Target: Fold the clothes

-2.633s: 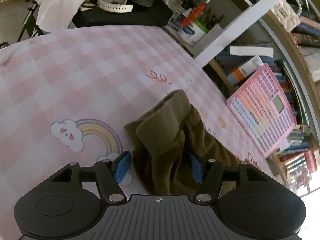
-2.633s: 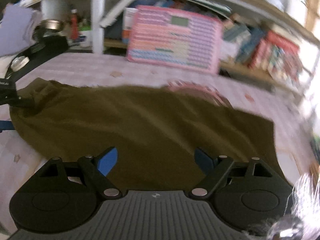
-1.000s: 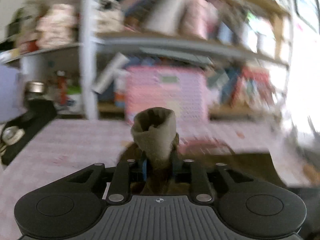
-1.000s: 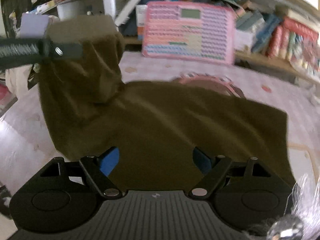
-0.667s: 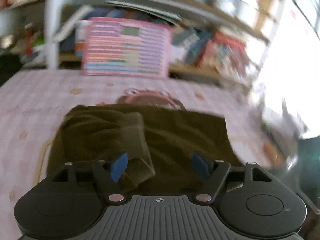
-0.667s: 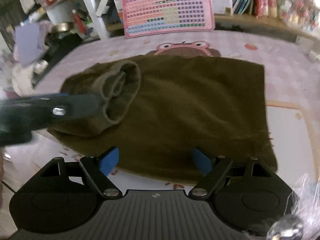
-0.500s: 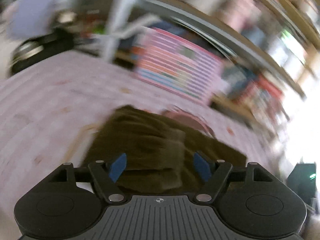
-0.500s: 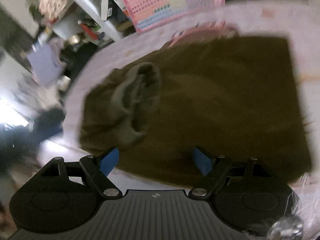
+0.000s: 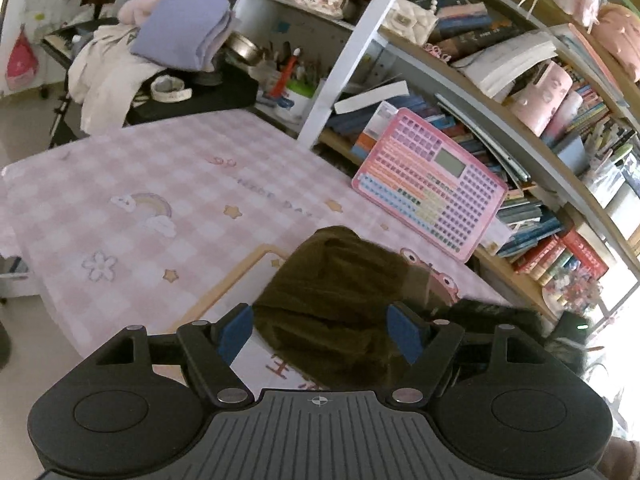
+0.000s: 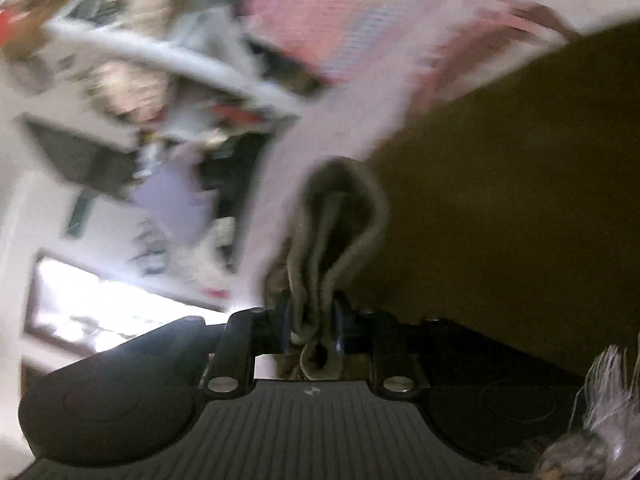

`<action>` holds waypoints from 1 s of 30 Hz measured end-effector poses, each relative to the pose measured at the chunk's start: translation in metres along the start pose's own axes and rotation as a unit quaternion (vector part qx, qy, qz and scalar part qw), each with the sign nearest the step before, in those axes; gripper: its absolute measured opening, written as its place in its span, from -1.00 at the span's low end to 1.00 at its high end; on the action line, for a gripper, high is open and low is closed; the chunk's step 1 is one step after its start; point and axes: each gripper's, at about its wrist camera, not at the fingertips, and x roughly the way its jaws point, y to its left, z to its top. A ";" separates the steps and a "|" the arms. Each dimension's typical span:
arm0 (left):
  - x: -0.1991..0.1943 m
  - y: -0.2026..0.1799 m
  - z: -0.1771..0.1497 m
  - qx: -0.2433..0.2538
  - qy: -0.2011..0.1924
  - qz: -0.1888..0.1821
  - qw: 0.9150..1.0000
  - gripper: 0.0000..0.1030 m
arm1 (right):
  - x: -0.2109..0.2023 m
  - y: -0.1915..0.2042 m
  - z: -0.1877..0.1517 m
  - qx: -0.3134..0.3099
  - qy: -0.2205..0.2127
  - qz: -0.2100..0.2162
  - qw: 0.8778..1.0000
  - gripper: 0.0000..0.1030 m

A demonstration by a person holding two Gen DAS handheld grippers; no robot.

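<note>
Two tools are at work on one dark olive-brown knit garment (image 9: 340, 300), which lies partly folded on the pink checked, cartoon-printed table (image 9: 132, 184). Our right tool (image 10: 311, 330) has its jaws closing, and between them we see a bunched, ribbed, cuff-like end of the garment (image 10: 336, 216), pinched low near the base of the fingers while a loop of fabric stands up ahead of them. The rest of the cloth spreads to the right of that tool. Our left tool (image 9: 322, 334) stands spread, its blue pads either side of the garment's near edge with nothing between them pressed.

The right wrist view is badly smeared, so we cannot tell how much fabric the pinch holds. We judge the main risk to be there: a thick roll caught only at its edge could slip out if we pull fast, or the drag could haul the folded body out of line. With the left tool holding nothing, the layers in front of it are unpinned and could slide or open. The pink toy keyboard (image 9: 430, 184) propped beyond the garment could be knocked by a wide swing.
</note>
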 end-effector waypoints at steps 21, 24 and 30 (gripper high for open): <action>0.048 -0.064 -0.038 0.169 0.080 0.019 0.982 0.48 | -0.134 0.009 -0.067 -0.311 -0.078 -0.197 0.927 0.10; 0.052 -0.072 -0.047 0.155 0.097 0.024 0.983 0.48 | -0.140 0.001 -0.074 -0.305 -0.085 -0.227 0.921 0.11; 0.043 -0.082 -0.063 0.156 0.099 0.016 0.983 0.48 | -0.151 -0.008 -0.086 -0.301 -0.094 -0.256 0.913 0.20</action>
